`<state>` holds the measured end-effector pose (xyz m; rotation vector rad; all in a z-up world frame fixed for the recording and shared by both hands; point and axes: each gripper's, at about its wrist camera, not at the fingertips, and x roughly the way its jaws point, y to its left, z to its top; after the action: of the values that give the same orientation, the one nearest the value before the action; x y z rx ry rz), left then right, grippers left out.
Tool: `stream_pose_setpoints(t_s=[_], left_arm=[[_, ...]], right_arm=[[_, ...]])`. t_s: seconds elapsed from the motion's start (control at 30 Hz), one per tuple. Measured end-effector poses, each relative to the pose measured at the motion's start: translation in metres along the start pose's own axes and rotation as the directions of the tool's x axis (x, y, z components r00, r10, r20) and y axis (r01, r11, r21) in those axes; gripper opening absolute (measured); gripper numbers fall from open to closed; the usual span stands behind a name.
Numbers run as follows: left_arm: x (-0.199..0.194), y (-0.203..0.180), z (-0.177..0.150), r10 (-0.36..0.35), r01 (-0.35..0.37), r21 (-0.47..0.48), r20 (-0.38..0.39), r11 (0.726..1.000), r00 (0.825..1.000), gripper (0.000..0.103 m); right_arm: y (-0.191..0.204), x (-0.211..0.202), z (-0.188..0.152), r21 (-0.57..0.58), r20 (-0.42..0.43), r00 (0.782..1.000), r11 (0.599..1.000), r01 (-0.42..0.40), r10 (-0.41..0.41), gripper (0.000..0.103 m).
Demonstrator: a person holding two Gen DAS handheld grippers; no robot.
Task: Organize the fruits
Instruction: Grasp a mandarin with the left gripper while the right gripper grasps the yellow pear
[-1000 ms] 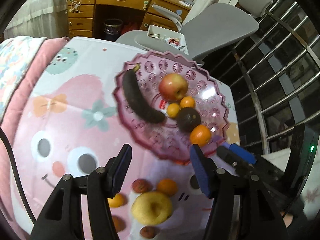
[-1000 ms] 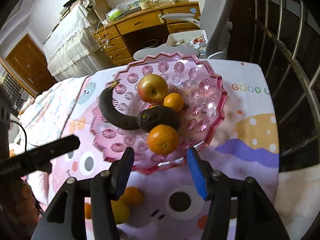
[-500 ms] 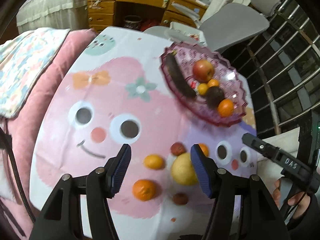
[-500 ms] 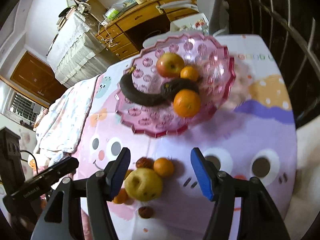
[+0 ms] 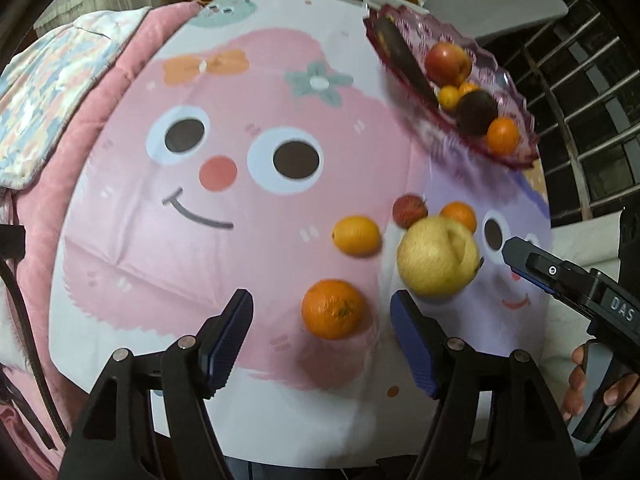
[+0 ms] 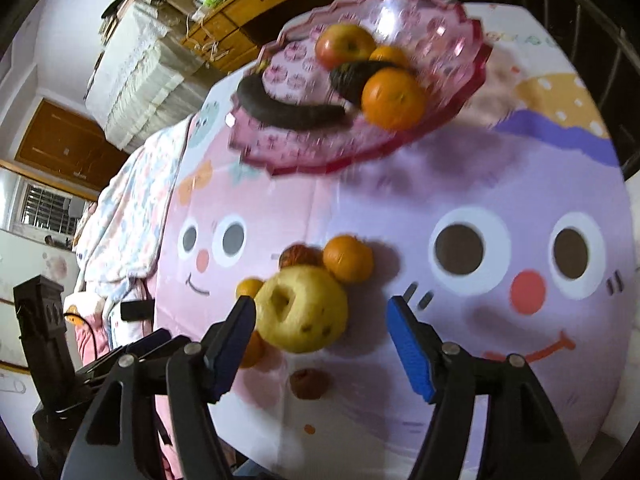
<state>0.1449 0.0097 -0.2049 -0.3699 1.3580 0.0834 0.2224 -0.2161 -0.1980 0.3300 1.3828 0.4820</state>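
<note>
A pink scalloped fruit plate (image 5: 516,92) (image 6: 460,92) at the table's far side holds a dark banana (image 6: 288,110), a red apple (image 6: 346,46), an avocado (image 5: 476,112) and oranges. Loose on the cartoon tablecloth lie a large yellow pear (image 5: 438,262) (image 6: 304,312), an orange (image 5: 333,308), a smaller orange (image 5: 356,235), another orange (image 6: 348,258) and small red fruits (image 5: 409,210) (image 6: 310,382). My left gripper (image 5: 322,336) is open, with the orange between its fingertips' line. My right gripper (image 6: 322,338) is open, the pear just ahead of it.
A pink quilt (image 5: 60,92) drapes at the table's left edge. A wooden desk (image 6: 256,4) and a grey chair (image 5: 492,4) stand beyond the table. A metal railing (image 5: 592,92) runs along the right side.
Both grippers pulled back from the plate toward the near side of the table. The loose fruits now lie close in front of them. Both stayed open.
</note>
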Motion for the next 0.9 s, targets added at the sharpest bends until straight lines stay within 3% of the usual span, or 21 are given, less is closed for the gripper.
stream_pose_setpoints(t_s=[0.17,0.6,0.9], left_arm=[[0.016,0.002,-0.008,-0.013,0.013,0.019,-0.015,1.000,1.000,0.071],[0.052,-0.007,-0.021,0.024,-0.020,0.093,-0.044,0.995,0.999,0.071],[0.058,-0.027,-0.018,0.059,-0.055,0.175,-0.016,0.983,0.998,0.064]], right_arm=[[0.010,0.013,-0.013,-0.030,-0.016,1.000,1.000,0.000,0.000,0.077],[0.035,0.046,-0.027,-0.195,0.012,0.994,0.974,0.112,-0.112,0.081],[0.034,0.068,-0.027,-0.194,0.013,0.990,0.971,0.140,-0.140,0.081]])
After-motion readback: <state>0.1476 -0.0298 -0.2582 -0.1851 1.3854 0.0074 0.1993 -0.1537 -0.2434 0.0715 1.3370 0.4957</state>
